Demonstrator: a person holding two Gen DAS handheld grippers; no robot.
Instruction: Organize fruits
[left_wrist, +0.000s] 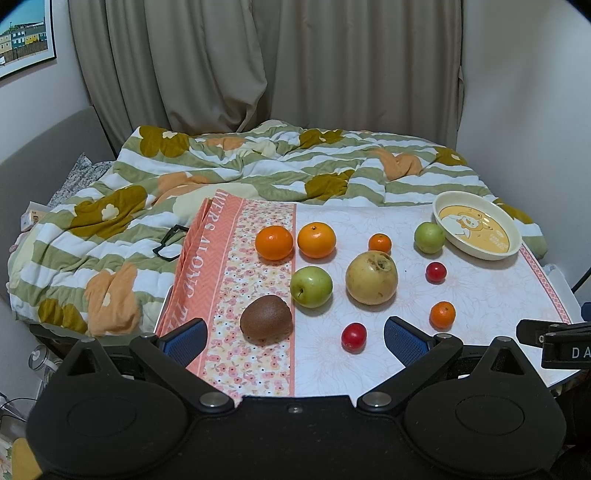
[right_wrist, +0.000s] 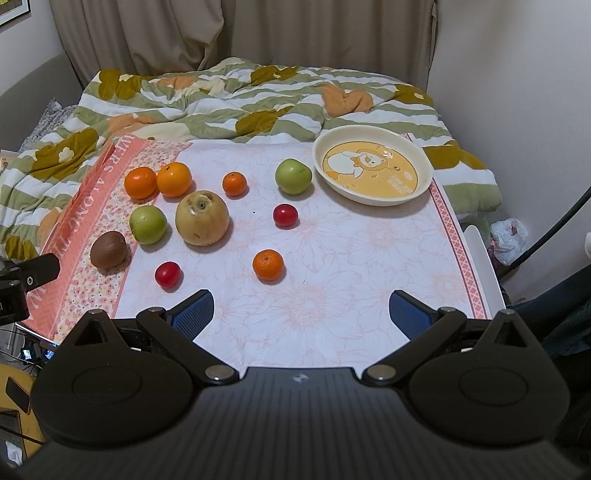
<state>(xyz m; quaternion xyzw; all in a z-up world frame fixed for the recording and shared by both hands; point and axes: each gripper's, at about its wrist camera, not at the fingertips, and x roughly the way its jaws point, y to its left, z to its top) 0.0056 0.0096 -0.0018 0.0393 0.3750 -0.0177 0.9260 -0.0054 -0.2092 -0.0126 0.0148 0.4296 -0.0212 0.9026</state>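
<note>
Room: pleated beige curtains (left_wrist: 258, 62) fill the top of both views; below them lies a rumpled quilted blanket (left_wrist: 229, 166) in green and white stripes with mustard and peach flowers.
Surface: a flat cloth (right_wrist: 332, 258), white with faint floral print, pink patterned band down its left side.
Dish: a shallow round cream dish (right_wrist: 373, 164) with a glossy yellow cartoon centre, upper right of the right wrist view, empty.
Fruit: all on the cloth, none in the dish. Two smooth oranges (left_wrist: 274, 242) touch at upper left; a fuzzy brown kiwi (left_wrist: 266, 319) sits lower left; a large, blemished yellow pear-like fruit (left_wrist: 371, 277) in the middle; green apples (left_wrist: 311, 287), small tangerines (right_wrist: 268, 264) and shiny red tomatoes (right_wrist: 168, 274) lie scattered.
Left tool (left_wrist: 293, 336): blue ribbed pads spread wide, released, grasping nothing.
Right tool (right_wrist: 301, 312): likewise spread wide, empty.
</note>
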